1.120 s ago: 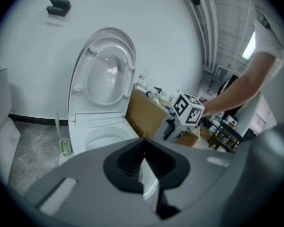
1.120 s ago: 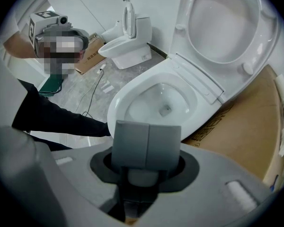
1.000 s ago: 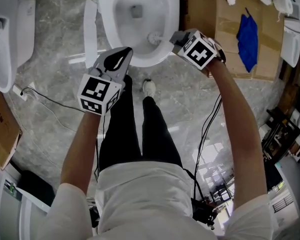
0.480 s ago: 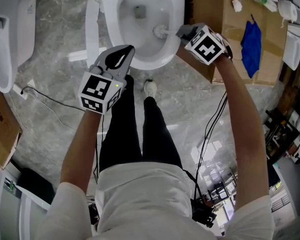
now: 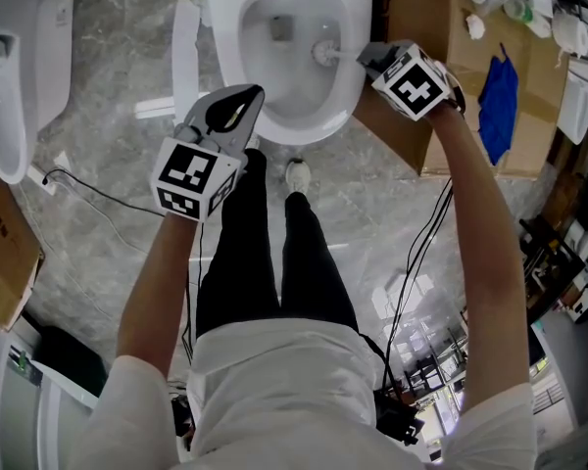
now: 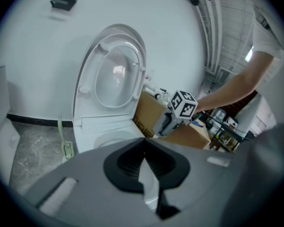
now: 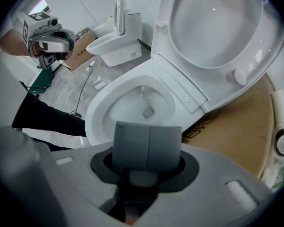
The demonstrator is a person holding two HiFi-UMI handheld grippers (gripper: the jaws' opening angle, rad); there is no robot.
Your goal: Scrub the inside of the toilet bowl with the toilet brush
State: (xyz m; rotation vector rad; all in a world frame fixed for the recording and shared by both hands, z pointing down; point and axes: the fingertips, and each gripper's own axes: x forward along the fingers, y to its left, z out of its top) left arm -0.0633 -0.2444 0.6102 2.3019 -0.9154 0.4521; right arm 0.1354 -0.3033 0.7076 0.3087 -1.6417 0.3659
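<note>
The white toilet bowl (image 5: pixel 260 67) stands open at the top of the head view. The white toilet brush (image 5: pixel 324 53) has its head inside the bowl, against the right inner wall. Its handle runs right into my right gripper (image 5: pixel 368 59), which is shut on it beside the bowl's right rim. In the right gripper view the grey pads (image 7: pixel 132 145) are pressed together and hide the brush, with the bowl (image 7: pixel 102 103) beyond them. My left gripper (image 5: pixel 243 96) hovers in front of the bowl's front rim, shut and holding nothing; its jaws (image 6: pixel 143 157) meet in the left gripper view.
The toilet lid (image 6: pixel 114 74) stands raised. A cardboard box (image 5: pixel 426 18) with a blue cloth (image 5: pixel 498 91) sits close on the bowl's right. A second toilet (image 5: pixel 10 67) is at the left, and a cable (image 5: pixel 98 199) lies on the marble floor. The person's shoe (image 5: pixel 294 174) is just before the bowl.
My right gripper has carried the brush head from the bowl's front right back along the right inner wall. The left gripper has stayed where it was.
</note>
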